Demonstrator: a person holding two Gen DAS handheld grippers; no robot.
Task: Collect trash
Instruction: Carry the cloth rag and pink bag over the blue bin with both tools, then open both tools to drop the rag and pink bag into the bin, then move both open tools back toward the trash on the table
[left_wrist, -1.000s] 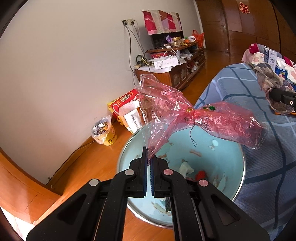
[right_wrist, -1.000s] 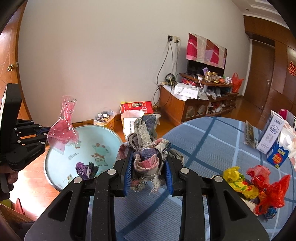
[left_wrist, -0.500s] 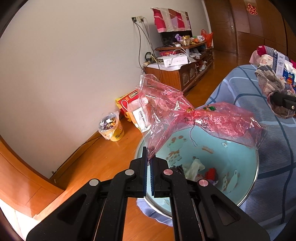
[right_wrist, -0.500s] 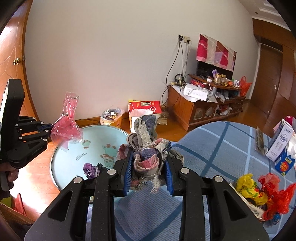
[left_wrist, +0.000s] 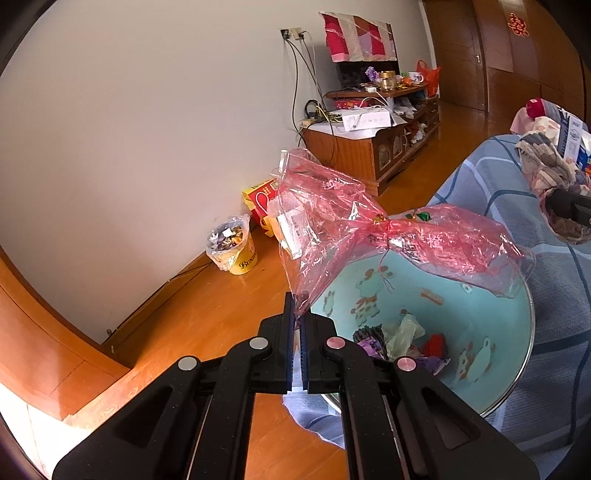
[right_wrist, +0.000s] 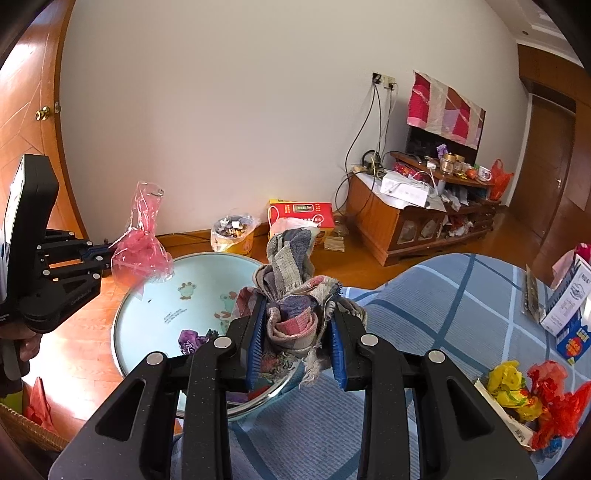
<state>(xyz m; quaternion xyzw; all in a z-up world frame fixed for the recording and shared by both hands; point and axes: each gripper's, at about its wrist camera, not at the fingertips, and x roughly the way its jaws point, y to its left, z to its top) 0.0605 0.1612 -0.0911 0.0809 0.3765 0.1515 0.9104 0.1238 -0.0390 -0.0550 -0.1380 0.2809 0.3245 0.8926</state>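
Note:
My left gripper (left_wrist: 297, 314) is shut on a corner of a crumpled pink plastic bag (left_wrist: 373, 229), holding it above the light blue basin (left_wrist: 491, 321); the bag also shows in the right wrist view (right_wrist: 142, 251). The basin (right_wrist: 155, 291) holds several scraps of trash (left_wrist: 399, 339). My right gripper (right_wrist: 297, 332) is shut on a bunched plaid rag (right_wrist: 291, 295), held over the basin's near rim at the edge of the blue checked tablecloth (right_wrist: 443, 295). The left gripper shows at the far left of the right wrist view (right_wrist: 99, 254).
Yellow and red wrappers (right_wrist: 532, 391) and a white-blue carton (right_wrist: 569, 310) lie on the table at right. On the wood floor by the wall stand a bagged yellow cup (left_wrist: 232, 247), a red box (right_wrist: 301, 216) and a wooden TV cabinet (right_wrist: 406, 218).
The left gripper with the pink bag has drawn back and left, away from the basin's centre. The right gripper holds the rag as before, shifted slightly towards the basin.

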